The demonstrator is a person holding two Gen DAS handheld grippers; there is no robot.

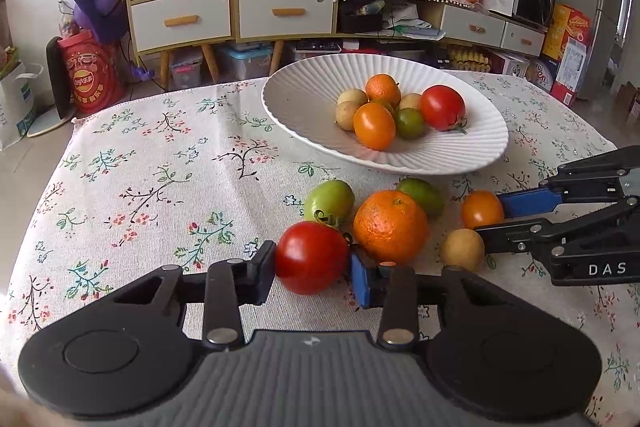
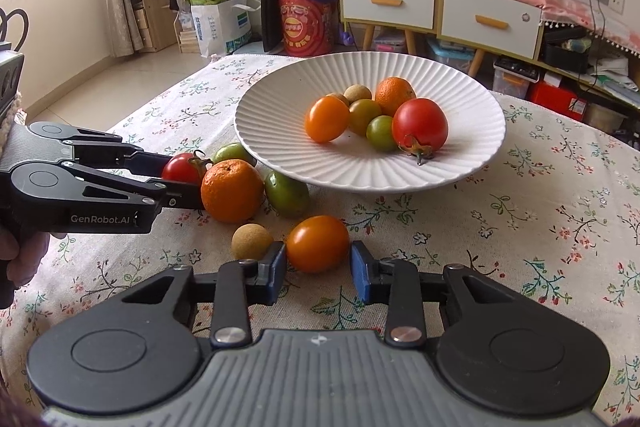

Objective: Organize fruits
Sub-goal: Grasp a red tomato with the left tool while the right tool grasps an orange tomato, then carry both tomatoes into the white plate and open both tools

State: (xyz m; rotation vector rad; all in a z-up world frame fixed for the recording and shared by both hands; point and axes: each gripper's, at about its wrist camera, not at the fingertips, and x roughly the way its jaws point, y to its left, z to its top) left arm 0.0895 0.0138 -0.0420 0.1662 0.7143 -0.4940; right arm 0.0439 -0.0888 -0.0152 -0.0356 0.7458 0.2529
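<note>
A white ribbed plate (image 1: 304,95) (image 2: 472,131) on the flowered cloth holds several fruits, among them a red tomato (image 1: 442,107) (image 2: 420,123). My left gripper (image 1: 314,273) is shut on a red tomato (image 1: 311,257) (image 2: 182,167) resting on the cloth. Beside it lie an orange (image 1: 390,227) (image 2: 231,190), a green tomato (image 1: 329,202), a green fruit (image 1: 424,195) (image 2: 287,195) and a small tan fruit (image 1: 463,249) (image 2: 252,241). My right gripper (image 2: 318,267) has its pads around an orange tomato (image 2: 318,243) (image 1: 482,209); a small gap shows on the right side.
The plate stands at the far middle of the table. Behind the table are cabinets with drawers (image 1: 180,21), a red tub (image 1: 94,75) and storage boxes on the floor. The table edge runs close on the left in the left wrist view.
</note>
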